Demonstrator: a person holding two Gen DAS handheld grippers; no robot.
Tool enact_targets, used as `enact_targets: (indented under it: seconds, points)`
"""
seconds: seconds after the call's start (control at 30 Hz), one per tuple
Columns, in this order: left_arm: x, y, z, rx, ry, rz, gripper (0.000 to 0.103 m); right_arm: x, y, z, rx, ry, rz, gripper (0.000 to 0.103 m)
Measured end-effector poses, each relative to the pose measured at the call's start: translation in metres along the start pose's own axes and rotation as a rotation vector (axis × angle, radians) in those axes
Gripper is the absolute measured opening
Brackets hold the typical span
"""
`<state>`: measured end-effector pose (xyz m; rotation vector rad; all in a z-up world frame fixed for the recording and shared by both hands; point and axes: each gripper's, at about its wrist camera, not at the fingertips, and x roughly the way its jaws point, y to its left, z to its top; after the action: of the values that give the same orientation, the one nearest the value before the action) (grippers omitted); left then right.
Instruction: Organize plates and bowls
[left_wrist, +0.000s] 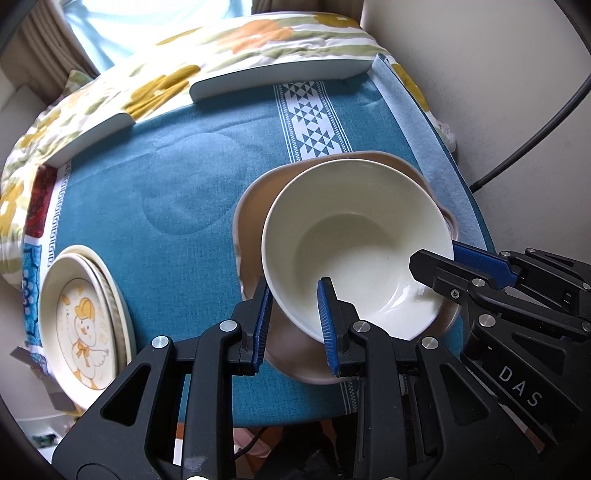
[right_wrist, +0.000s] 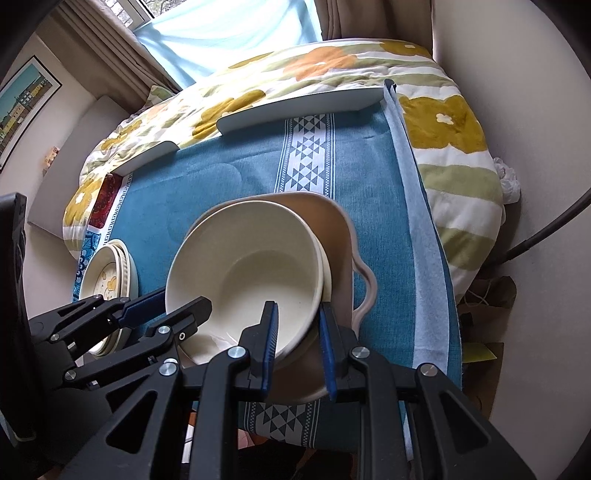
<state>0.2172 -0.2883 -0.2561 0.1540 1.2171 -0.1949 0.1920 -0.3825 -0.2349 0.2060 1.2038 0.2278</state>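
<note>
Cream bowl (left_wrist: 354, 236) seated on taupe dish (left_wrist: 255, 206) with wavy rim and a side handle; in the right wrist view a second cream rim shows just beneath the bowl, nested. Bowl tilted against the dish. Stack at centre-right of the bench (left_wrist: 177, 177), covered in teal cloth with a white patterned band.

Left hand-held gripper (left_wrist: 295, 310) clamped on the bowl's near rim at 6 o'clock, one blue pad outside the wall, one inside; jaws narrow. Right hand-held gripper (right_wrist: 297, 332) likewise clamped on the bowl rim (right_wrist: 243, 266), one pad inside, one outside between bowl and dish; jaws narrow. In the left wrist view, right unit entering at 3 o'clock, gripping the rim there.

Stack of cream plates (left_wrist: 83, 317) at 8 o'clock on the bench edge, well apart from the bowl; top plate printed with a duck figure.

Floral quilt (left_wrist: 258, 37) beyond the bench at 12 o'clock. Black cable (left_wrist: 532, 129) at 2 o'clock.
</note>
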Motion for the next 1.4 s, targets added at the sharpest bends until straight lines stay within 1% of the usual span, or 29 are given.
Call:
enact_targets:
  seconds: [0.13, 0.3, 0.43, 0.53, 0.6, 0.63, 0.67, 0.7, 0.73, 0.77, 0.8, 0.83, 0.9, 0.93, 0.97, 1.03, 1.13, 1.2, 1.27, 1.33, 1.4]
  points:
    - [0.000, 0.001, 0.000, -0.002, 0.002, -0.003, 0.022, 0.000, 0.001, 0.000, -0.003, 0.002, -0.002, 0.020]
    - [-0.003, 0.004, 0.001, -0.015, 0.004, -0.018, 0.022, -0.004, -0.002, 0.001, 0.005, -0.007, 0.018, 0.020]
    - [-0.024, 0.014, 0.005, -0.034, -0.045, -0.020, 0.022, -0.025, -0.003, 0.006, 0.002, -0.060, 0.032, 0.020]
    - [-0.048, 0.030, 0.008, -0.079, -0.093, -0.041, 0.024, -0.045, -0.005, 0.012, -0.010, -0.093, 0.040, 0.020]
    - [-0.066, 0.042, 0.010, -0.107, -0.128, -0.051, 0.039, -0.060, -0.004, 0.016, -0.021, -0.119, 0.044, 0.020]
    - [-0.076, 0.047, 0.010, -0.116, -0.151, -0.047, 0.064, -0.068, -0.005, 0.017, -0.027, -0.137, 0.045, 0.020]
    - [-0.084, 0.052, 0.010, -0.122, -0.177, -0.039, 0.091, -0.074, -0.004, 0.019, -0.036, -0.149, 0.042, 0.023]
    - [-0.094, 0.057, 0.009, -0.124, -0.211, -0.028, 0.098, -0.080, -0.003, 0.020, -0.047, -0.158, 0.039, 0.037]
    - [-0.102, 0.060, 0.007, -0.121, -0.240, -0.020, 0.102, -0.085, -0.002, 0.020, -0.058, -0.169, 0.036, 0.050]
    - [-0.108, 0.062, 0.006, -0.109, -0.257, -0.012, 0.102, -0.089, 0.000, 0.020, -0.071, -0.179, 0.033, 0.080]
    - [-0.111, 0.064, 0.005, -0.093, -0.257, -0.003, 0.102, -0.092, 0.001, 0.019, -0.087, -0.190, 0.032, 0.098]
    - [-0.113, 0.065, 0.005, -0.074, -0.246, 0.009, 0.102, -0.094, 0.001, 0.018, -0.104, -0.197, 0.032, 0.101]
    - [-0.112, 0.066, 0.002, -0.030, -0.215, 0.025, 0.102, -0.094, 0.001, 0.015, -0.132, -0.200, 0.014, 0.102]
    - [-0.109, 0.066, -0.001, -0.005, -0.189, 0.012, 0.102, -0.092, 0.001, 0.014, -0.148, -0.191, 0.004, 0.102]
    - [-0.106, 0.067, -0.003, 0.013, -0.164, -0.005, 0.102, -0.088, -0.001, 0.013, -0.162, -0.161, -0.005, 0.102]
    - [-0.094, 0.067, -0.010, 0.028, -0.107, -0.004, 0.102, -0.077, -0.005, 0.011, -0.190, -0.057, -0.036, 0.102]
    - [-0.071, 0.065, -0.021, 0.045, -0.029, -0.006, 0.102, -0.065, -0.009, 0.003, -0.210, 0.005, -0.118, 0.102]
    - [-0.057, 0.063, -0.023, 0.050, 0.012, -0.032, 0.102, -0.053, -0.009, 0.001, -0.228, 0.052, -0.170, 0.102]
    - [-0.042, 0.061, -0.024, 0.058, 0.049, -0.051, 0.102, -0.039, -0.010, 0.001, -0.258, 0.105, -0.188, 0.102]
    - [-0.027, 0.059, -0.021, 0.064, 0.079, -0.046, 0.102, -0.025, -0.011, 0.001, -0.282, 0.143, -0.194, 0.102]
    - [-0.012, 0.058, -0.016, 0.060, 0.118, -0.057, 0.102, -0.012, -0.014, 0.002, -0.290, 0.182, -0.195, 0.101]
